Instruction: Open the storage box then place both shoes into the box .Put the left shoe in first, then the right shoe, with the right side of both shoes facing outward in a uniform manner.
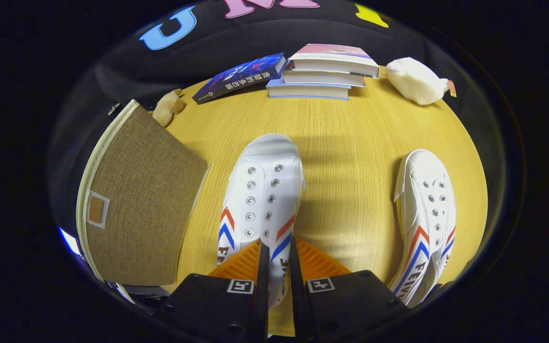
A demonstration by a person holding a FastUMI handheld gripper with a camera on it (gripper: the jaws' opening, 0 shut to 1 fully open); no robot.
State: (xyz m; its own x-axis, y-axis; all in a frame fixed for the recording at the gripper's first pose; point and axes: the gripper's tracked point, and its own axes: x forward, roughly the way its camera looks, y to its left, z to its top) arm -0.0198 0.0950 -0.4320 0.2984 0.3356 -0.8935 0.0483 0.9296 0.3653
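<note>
A white canvas shoe [262, 186] with red and blue stripes lies toe away from me, just ahead of the fingers. My gripper [278, 245] is shut on it, a strip of the shoe's side near the heel pinched between both fingers. A second matching shoe [427, 209] lies to the right on the wooden table [350, 133], toe also pointing away. Left of the held shoe stands a brown woven storage box [146, 190] with pale trim and a small label window. I cannot tell whether its lid is open.
Beyond the shoes, at the table's far edge, stands a stack of books [324, 71] with a dark blue book [241, 76] leaning beside it. A white plush toy [415, 81] lies far right; a small tan toy [169, 107] sits behind the box.
</note>
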